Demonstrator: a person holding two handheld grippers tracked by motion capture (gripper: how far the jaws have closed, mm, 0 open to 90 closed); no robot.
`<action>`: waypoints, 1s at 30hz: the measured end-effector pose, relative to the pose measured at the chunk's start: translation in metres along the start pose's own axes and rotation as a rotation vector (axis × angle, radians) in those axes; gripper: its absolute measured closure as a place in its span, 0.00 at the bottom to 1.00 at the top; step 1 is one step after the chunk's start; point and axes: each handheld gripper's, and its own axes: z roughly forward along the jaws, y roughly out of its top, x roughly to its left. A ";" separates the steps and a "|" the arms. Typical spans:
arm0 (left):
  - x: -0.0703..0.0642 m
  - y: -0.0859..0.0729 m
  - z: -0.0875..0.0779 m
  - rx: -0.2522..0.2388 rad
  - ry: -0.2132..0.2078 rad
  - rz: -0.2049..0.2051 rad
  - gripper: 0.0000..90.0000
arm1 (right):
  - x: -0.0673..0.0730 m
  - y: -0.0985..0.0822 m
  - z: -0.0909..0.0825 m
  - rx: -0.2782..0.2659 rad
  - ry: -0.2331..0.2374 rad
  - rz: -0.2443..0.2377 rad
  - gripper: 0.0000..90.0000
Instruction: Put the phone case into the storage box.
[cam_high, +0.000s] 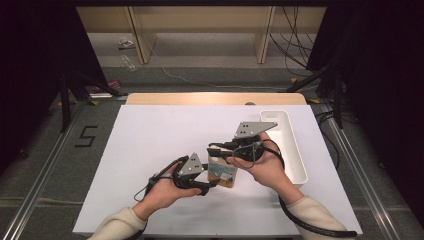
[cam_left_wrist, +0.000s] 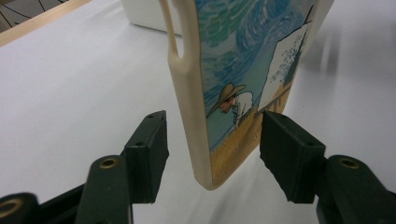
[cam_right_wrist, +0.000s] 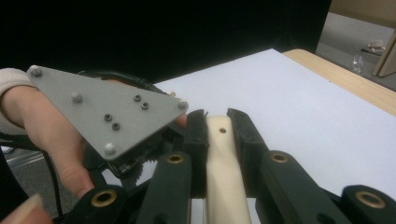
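The right tool (cam_high: 239, 150) pinches the phone case (cam_high: 221, 171) upright above the counter's (cam_high: 150, 145) near middle; the left tool (cam_left_wrist: 212, 154), spread around its lower end, hasn't gripped yet; handover looks unfinished.

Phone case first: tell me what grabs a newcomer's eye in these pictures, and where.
The phone case, cream-edged with a painted scene of a straw-hatted painter at an easel, stands upright over the white table near its middle. The right claw pinches its cream edge, while the left claw straddles its lower corner, pads not yet pressing. A white tray lies at the table's right.
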 end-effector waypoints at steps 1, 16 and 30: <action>0.000 0.000 0.000 -0.002 -0.001 0.003 0.49 | 0.000 0.000 0.000 0.000 0.001 0.001 0.88; 0.004 0.005 -0.008 -0.039 -0.014 -0.009 0.72 | -0.002 -0.001 -0.001 -0.015 0.017 0.020 0.88; 0.005 0.007 -0.013 -0.010 0.002 -0.081 0.82 | -0.001 -0.001 0.001 -0.030 0.027 0.007 0.88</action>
